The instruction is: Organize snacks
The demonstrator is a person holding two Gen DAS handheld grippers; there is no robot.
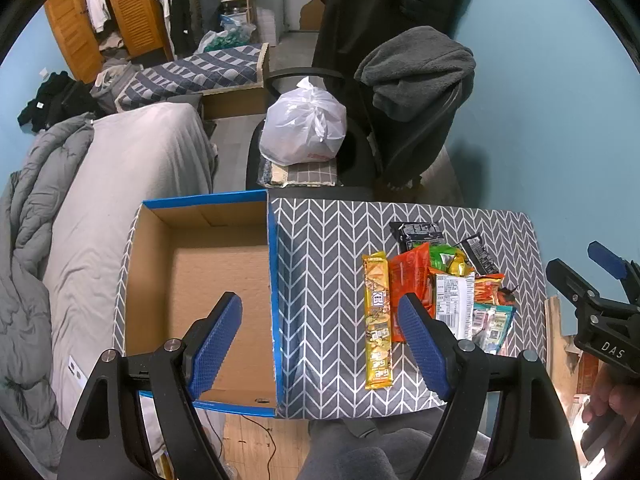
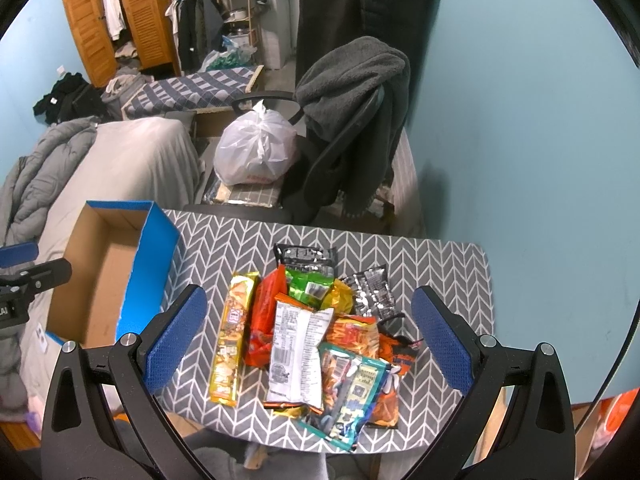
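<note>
A pile of snack packets (image 2: pixel 320 332) lies on the grey herringbone table (image 2: pixel 440 272); it also shows in the left wrist view (image 1: pixel 444 284). A long yellow packet (image 1: pixel 377 320) lies at the pile's left edge, also seen in the right wrist view (image 2: pixel 233 336). An empty cardboard box with blue outside (image 1: pixel 208 280) stands at the table's left end, also visible in the right wrist view (image 2: pixel 108 276). My left gripper (image 1: pixel 320 344) is open and empty above the box's right wall. My right gripper (image 2: pixel 308 344) is open and empty, straddling the pile from above.
An office chair (image 1: pixel 360 148) with a white plastic bag (image 1: pixel 304 124) and a grey fleece (image 1: pixel 416 92) stands behind the table. A bed with a grey duvet (image 1: pixel 100 208) lies left of the box. A blue wall (image 2: pixel 520 120) is on the right.
</note>
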